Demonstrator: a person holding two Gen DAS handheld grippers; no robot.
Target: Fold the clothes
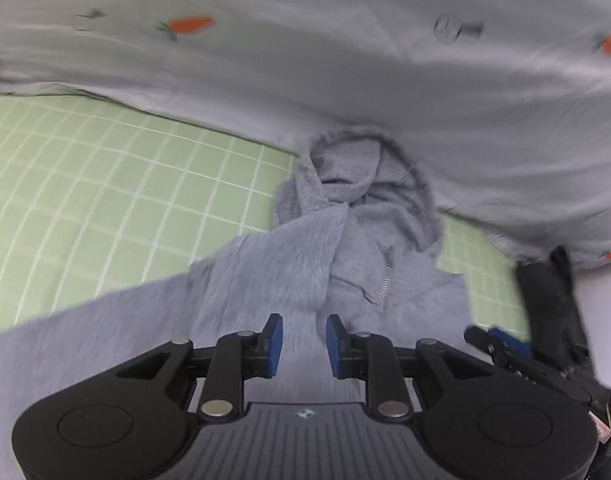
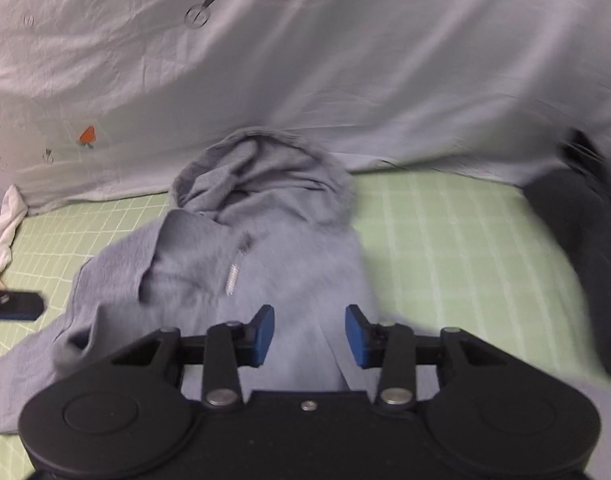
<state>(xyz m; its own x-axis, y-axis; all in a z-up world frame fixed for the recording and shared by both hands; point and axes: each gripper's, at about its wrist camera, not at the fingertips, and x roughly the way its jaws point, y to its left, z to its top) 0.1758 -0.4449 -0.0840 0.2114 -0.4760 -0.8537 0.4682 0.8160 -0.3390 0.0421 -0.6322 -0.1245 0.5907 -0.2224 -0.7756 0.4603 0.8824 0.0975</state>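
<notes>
A fuzzy grey zip hoodie (image 1: 305,256) lies on the green checked sheet (image 1: 105,184), hood toward the back, one sleeve folded across its front. It also shows in the right wrist view (image 2: 281,256), with its zipper (image 2: 233,272) partly open. My left gripper (image 1: 304,346) is open and empty just above the hoodie's lower body. My right gripper (image 2: 309,336) is open and empty above the hoodie's right side. The right gripper's tip shows at the right of the left wrist view (image 1: 501,344); the left gripper's tip shows at the left of the right wrist view (image 2: 13,306).
A pale grey quilt with carrot prints (image 1: 345,60) is bunched along the back (image 2: 345,72). A dark garment (image 2: 585,248) lies at the right, also in the left wrist view (image 1: 553,304). A white cloth (image 2: 5,224) lies at the left.
</notes>
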